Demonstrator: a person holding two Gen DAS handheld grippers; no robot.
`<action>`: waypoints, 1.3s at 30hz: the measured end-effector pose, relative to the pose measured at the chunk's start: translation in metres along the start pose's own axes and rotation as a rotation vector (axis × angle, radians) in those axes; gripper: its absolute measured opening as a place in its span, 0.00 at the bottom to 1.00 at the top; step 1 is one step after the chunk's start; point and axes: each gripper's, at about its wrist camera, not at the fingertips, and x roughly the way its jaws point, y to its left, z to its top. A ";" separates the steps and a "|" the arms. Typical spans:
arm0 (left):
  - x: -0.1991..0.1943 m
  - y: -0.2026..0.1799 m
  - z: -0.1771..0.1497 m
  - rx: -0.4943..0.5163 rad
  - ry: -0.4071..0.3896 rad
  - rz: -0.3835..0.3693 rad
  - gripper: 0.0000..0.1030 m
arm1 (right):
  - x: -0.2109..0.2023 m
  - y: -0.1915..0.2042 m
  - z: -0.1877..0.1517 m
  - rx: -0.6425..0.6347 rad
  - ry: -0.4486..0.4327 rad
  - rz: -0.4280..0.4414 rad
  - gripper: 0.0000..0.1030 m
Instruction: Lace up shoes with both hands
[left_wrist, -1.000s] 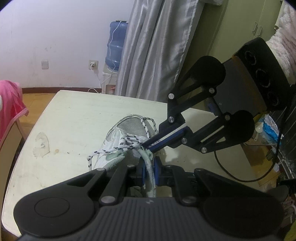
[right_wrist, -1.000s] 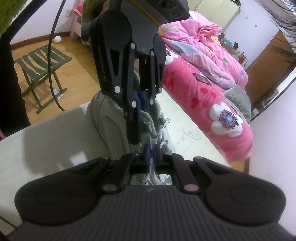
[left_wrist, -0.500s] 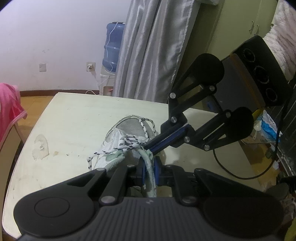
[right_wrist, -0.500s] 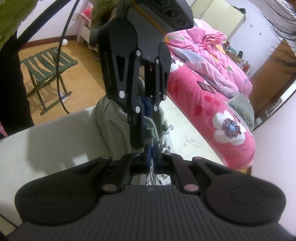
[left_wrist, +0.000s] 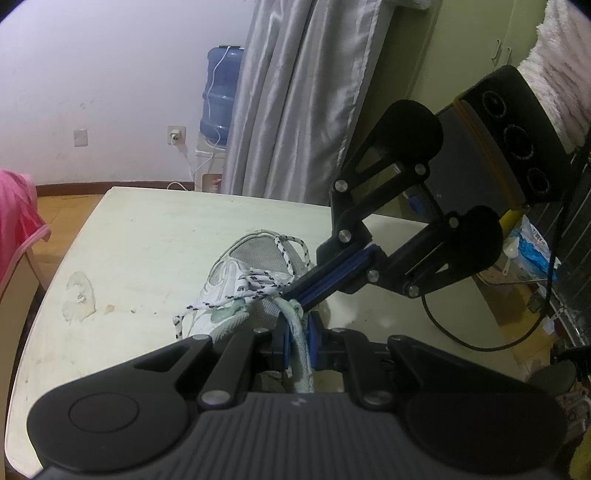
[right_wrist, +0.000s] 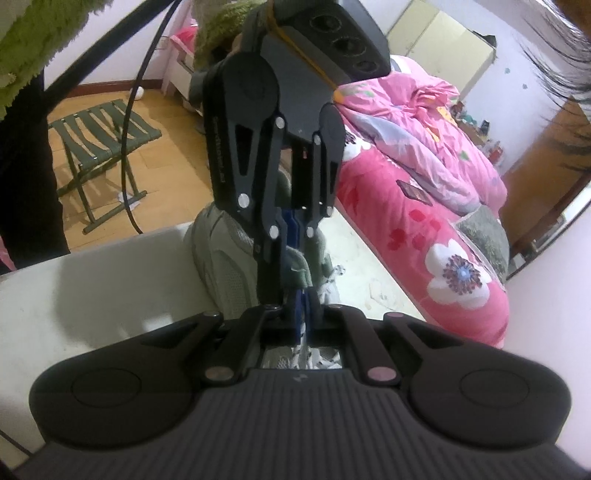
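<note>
A white and pale green sneaker (left_wrist: 229, 280) with speckled white laces (left_wrist: 258, 284) lies on the cream table (left_wrist: 155, 240). At the bottom of the left wrist view my left gripper (left_wrist: 297, 334) is shut on the shoe's padded pale green tongue (left_wrist: 295, 325). My right gripper (left_wrist: 295, 295) reaches in from the right, its blue pads pressed together at the laces over the tongue, pinching a lace strand. In the right wrist view that gripper (right_wrist: 303, 314) is shut low over the shoe (right_wrist: 221, 266), with the left gripper (right_wrist: 291, 243) right in front of it.
A black cable (left_wrist: 461, 339) hangs off the table's right side. Grey curtains (left_wrist: 295, 110) and a blue water bottle (left_wrist: 218, 103) stand behind the table. A pink bed (right_wrist: 424, 221) and a green folding stool (right_wrist: 99, 147) are beyond the table's edges.
My right gripper has rolled slightly and its pads have closed the last small gap. The left gripper and the shoe have stayed in place.
</note>
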 end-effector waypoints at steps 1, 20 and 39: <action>0.000 0.000 0.000 -0.002 -0.001 0.000 0.10 | 0.001 0.000 0.000 -0.011 -0.002 0.001 0.01; -0.004 0.000 -0.003 0.020 -0.002 0.010 0.10 | -0.014 -0.032 -0.003 0.445 0.040 -0.008 0.13; 0.001 -0.010 -0.007 0.128 -0.022 0.033 0.10 | 0.006 0.004 -0.143 2.718 -0.192 0.315 0.15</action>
